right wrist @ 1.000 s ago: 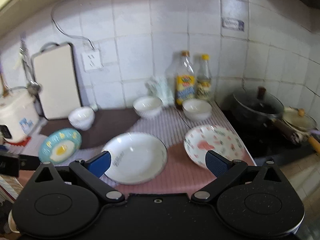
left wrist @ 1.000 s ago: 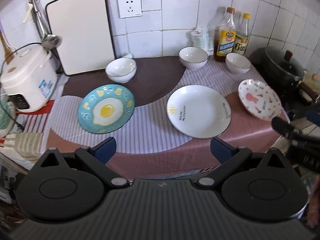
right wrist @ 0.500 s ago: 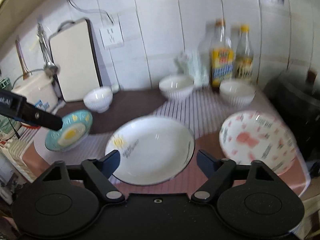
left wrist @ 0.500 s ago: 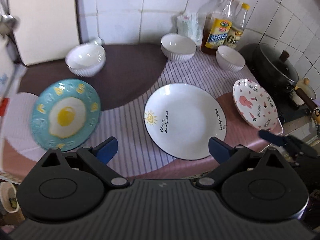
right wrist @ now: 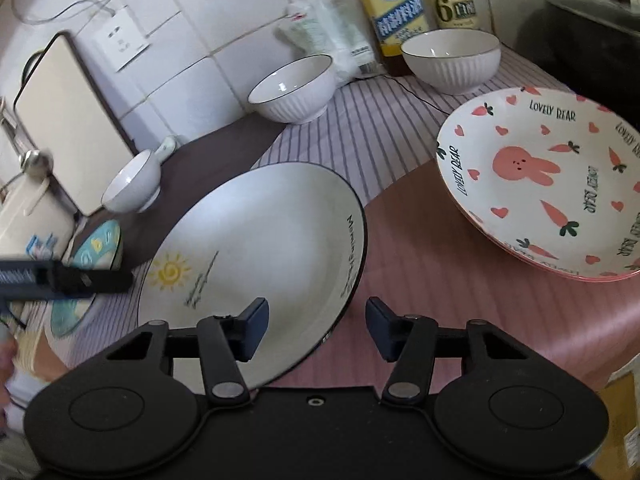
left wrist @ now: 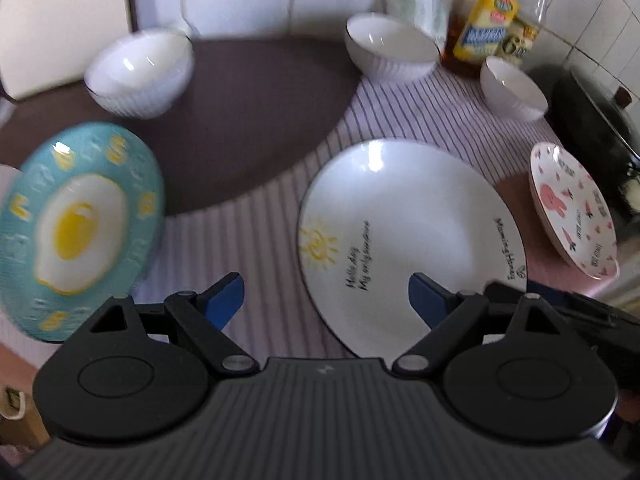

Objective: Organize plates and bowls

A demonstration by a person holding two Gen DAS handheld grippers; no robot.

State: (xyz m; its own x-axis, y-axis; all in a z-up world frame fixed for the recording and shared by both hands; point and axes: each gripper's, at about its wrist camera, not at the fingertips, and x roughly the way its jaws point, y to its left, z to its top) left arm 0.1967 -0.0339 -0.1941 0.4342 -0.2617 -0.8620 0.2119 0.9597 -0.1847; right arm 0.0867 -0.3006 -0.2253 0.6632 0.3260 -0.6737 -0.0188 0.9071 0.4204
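A large white plate with a sun [left wrist: 408,236] [right wrist: 260,256] lies mid-counter. A teal fried-egg plate [left wrist: 76,228] [right wrist: 96,252] lies to its left, a pink rabbit plate [left wrist: 572,208] [right wrist: 552,184] to its right. Three white ribbed bowls stand behind: left [left wrist: 140,72] [right wrist: 132,180], middle [left wrist: 392,48] [right wrist: 296,88], right [left wrist: 512,88] [right wrist: 452,60]. My left gripper [left wrist: 326,300] is open and empty over the white plate's near-left edge. My right gripper [right wrist: 316,326] is open and empty at that plate's near-right rim.
Oil bottles [right wrist: 396,8] and a plastic packet [right wrist: 332,40] stand against the tiled wall. A white cutting board [right wrist: 68,120] and a rice cooker [right wrist: 28,224] are at the left. A black lidded wok [left wrist: 596,120] sits at the right. The counter's front edge is close below.
Both grippers have moved forward and down toward the large white plate. The right gripper's jaws have narrowed somewhat but stay open. No dish has moved.
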